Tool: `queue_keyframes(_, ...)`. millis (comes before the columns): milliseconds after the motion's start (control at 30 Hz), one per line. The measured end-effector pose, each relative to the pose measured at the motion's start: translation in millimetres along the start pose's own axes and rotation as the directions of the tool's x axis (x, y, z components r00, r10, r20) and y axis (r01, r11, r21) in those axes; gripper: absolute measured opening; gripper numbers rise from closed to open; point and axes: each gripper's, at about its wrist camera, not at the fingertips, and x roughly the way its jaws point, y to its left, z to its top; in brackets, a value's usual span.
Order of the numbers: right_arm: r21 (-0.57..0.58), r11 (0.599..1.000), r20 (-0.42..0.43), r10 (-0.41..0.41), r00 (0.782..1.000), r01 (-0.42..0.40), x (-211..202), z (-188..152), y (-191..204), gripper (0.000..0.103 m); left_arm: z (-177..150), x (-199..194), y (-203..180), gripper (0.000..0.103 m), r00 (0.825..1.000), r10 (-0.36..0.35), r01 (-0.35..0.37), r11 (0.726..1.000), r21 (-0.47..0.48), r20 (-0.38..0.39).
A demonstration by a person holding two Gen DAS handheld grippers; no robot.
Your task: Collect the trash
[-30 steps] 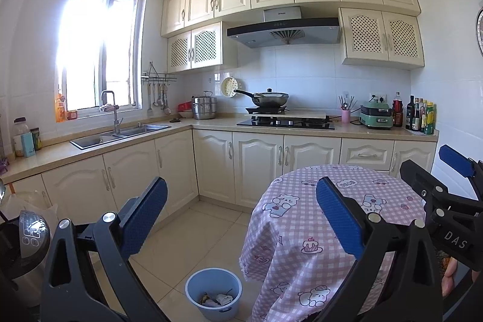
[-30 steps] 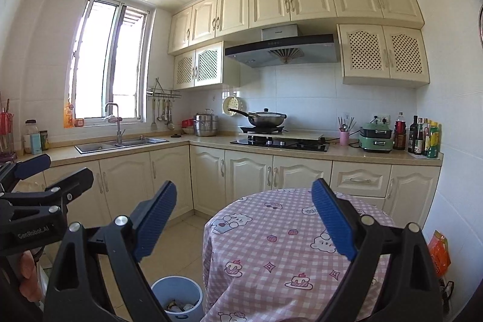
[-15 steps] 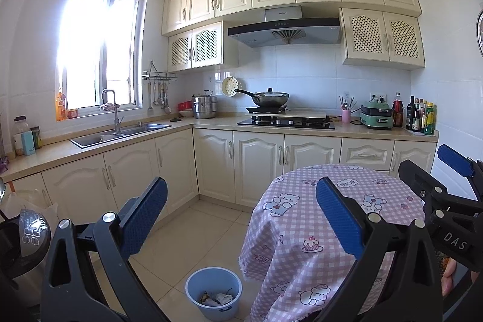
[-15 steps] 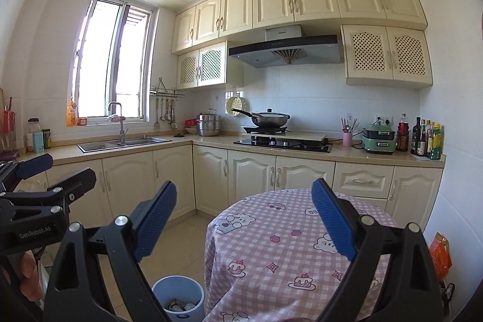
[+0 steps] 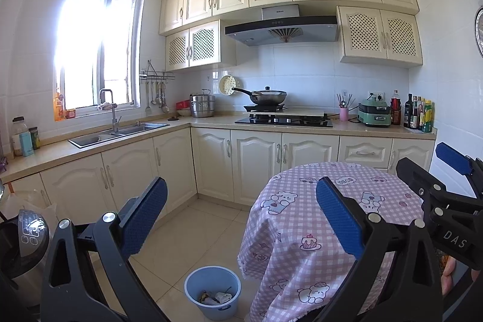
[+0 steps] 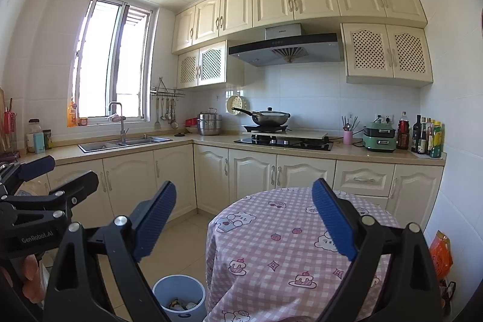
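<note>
Facing a cream-cabinet kitchen, both grippers are held above the floor, side by side. Left gripper (image 5: pixel 241 212): blue-padded black fingers spread wide apart, nothing between them. Right gripper (image 6: pixel 244 216): same spread, also empty. Light blue round plastic bin (image 5: pixel 212 293) stands on the beige tiled floor (image 5: pixel 193 231), just beside the hanging edge of the pink checked tablecloth with cartoon prints (image 5: pixel 302 231) that covers the round table. Crumpled trash scraps (image 5: pixel 215 298) lie in the bin bottom; individual pieces too small to identify. Tablecloth top shows no loose items. Black wok with lid (image 5: pixel 267 96) sits on the stove behind.
</note>
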Motion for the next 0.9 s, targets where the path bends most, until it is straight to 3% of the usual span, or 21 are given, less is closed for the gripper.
queue_keyframes(900, 0.007, 1.0, -0.005, -0.008, 1.0, 0.008, -0.2, -2.9, -2.1, 0.09, -2.4, -0.5, 1.4, 0.095, 1.0, -0.016, 0.016, 1.0, 0.004, -0.009)
